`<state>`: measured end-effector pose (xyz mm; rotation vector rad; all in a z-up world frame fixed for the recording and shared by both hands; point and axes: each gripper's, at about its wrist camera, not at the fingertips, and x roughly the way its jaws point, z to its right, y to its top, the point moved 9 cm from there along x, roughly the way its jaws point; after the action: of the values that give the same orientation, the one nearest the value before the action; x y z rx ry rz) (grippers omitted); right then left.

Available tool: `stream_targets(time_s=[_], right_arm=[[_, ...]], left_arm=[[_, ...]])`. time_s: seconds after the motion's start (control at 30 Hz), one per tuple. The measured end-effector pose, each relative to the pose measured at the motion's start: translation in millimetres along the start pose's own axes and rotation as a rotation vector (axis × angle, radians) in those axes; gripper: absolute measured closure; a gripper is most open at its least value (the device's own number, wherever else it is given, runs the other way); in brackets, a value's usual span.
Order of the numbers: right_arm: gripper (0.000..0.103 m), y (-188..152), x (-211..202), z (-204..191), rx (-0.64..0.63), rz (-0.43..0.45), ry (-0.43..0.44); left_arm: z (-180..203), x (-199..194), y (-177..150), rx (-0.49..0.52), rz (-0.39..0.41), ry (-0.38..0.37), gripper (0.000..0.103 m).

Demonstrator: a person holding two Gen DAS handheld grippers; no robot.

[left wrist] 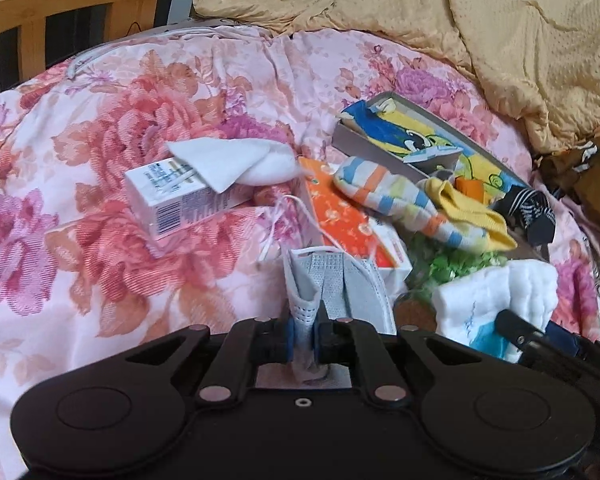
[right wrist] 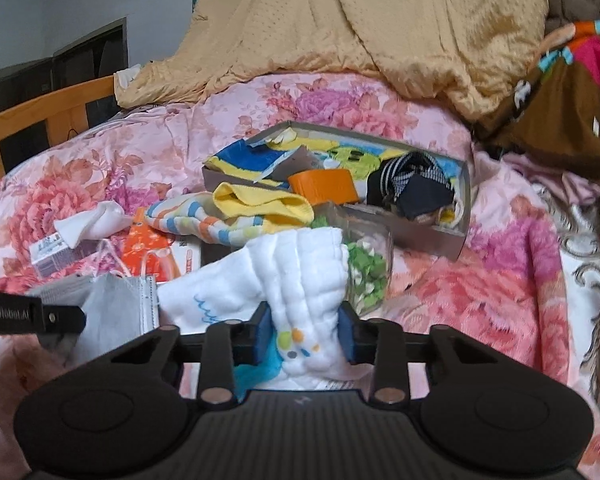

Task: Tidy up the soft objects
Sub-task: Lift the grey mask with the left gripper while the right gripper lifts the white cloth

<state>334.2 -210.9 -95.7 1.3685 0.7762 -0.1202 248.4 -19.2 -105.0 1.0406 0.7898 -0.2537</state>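
Pink floral bedspread (left wrist: 100, 128) covers the whole bed, with a mustard-yellow quilt (left wrist: 480, 24) heaped at the far side and a wooden headboard (left wrist: 60, 12) beyond on the left; across the middle lies a jumble of soft things and boxes. Left gripper (left wrist: 303, 338) has its blue pads pressed tight on the folded edge of a grey face mask (left wrist: 340, 284), the jaws nearly together, and the mask stands up out of them with its white ear loops trailing toward an orange patterned box (left wrist: 340, 216); right gripper (right wrist: 306, 338) pinches a white quilted cloth (right wrist: 300, 272) between its blue pads, jaws at a middling gap with the cloth bunched full between them. Just beyond that cloth lies a clear jar of green bits (right wrist: 366, 268) on its side; a striped sock (right wrist: 192, 222) and a yellow cloth (right wrist: 264, 204) lie draped together in front of a shallow grey box (right wrist: 428, 236); inside the box sit a blue and yellow printed cloth (right wrist: 244, 160), an orange item (right wrist: 324, 186) and a dark striped bundle (right wrist: 412, 184). To the left a white carton (left wrist: 172, 204) lies on the bedspread with a white sock (left wrist: 236, 162) across its top; the two grippers sit close beside each other, mask left, cloth right.
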Motion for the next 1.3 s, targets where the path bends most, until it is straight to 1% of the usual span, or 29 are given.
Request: stream_targets(time_s=[0.07, 0.23, 0.47, 0.63, 0.73, 0.8, 0.87, 0.93, 1.0, 1.03, 1.13, 1.2, 1.23, 1.3], right_arm=[[0.075, -3, -1, 0, 0.023, -0.024, 0.023], [0.080, -10, -2, 4, 0.096, -0.075, 0.075], [0.085, -9, -6, 4, 0.127, -0.071, 0.106], [0.085, -9, -4, -3, 0.125, -0.077, 0.147], [0.084, -12, -3, -7, 0.115, -0.087, 0.162], [0.081, -12, -2, -9, 0.116, -0.089, 0.168], [0.074, -12, -1, -10, 0.119, -0.094, 0.180], [0.070, -13, 0, -13, 0.121, -0.100, 0.192], [0.068, -14, 1, -15, 0.111, -0.101, 0.192], [0.067, -14, 1, -16, 0.105, -0.101, 0.190], [0.067, -15, 2, -16, 0.105, -0.103, 0.189], [0.072, -14, 3, -15, 0.106, -0.101, 0.187], [0.079, -14, 2, -15, 0.106, -0.098, 0.185], [0.081, -12, 1, -13, 0.109, -0.088, 0.176]], left_arm=[[-1, -2, -3, 0.008, -0.008, 0.001, 0.095], [-3, -5, -8, 0.030, -0.027, 0.013, 0.095], [-6, -9, -7, 0.027, -0.028, 0.016, 0.095], [1, -9, -8, 0.043, -0.019, -0.021, 0.092], [4, -7, -11, 0.039, -0.027, -0.054, 0.087], [6, -7, -12, 0.038, -0.028, -0.070, 0.085], [7, -7, -12, 0.031, -0.026, -0.094, 0.082], [9, -8, -12, 0.018, -0.022, -0.122, 0.074], [11, -8, -12, 0.012, -0.024, -0.144, 0.071], [12, -7, -13, 0.013, -0.027, -0.148, 0.067], [15, -4, -14, 0.015, -0.037, -0.149, 0.063], [17, -2, -15, 0.019, -0.045, -0.151, 0.064], [18, -2, -15, 0.028, -0.052, -0.152, 0.073], [23, -2, -15, 0.069, -0.053, -0.151, 0.089]])
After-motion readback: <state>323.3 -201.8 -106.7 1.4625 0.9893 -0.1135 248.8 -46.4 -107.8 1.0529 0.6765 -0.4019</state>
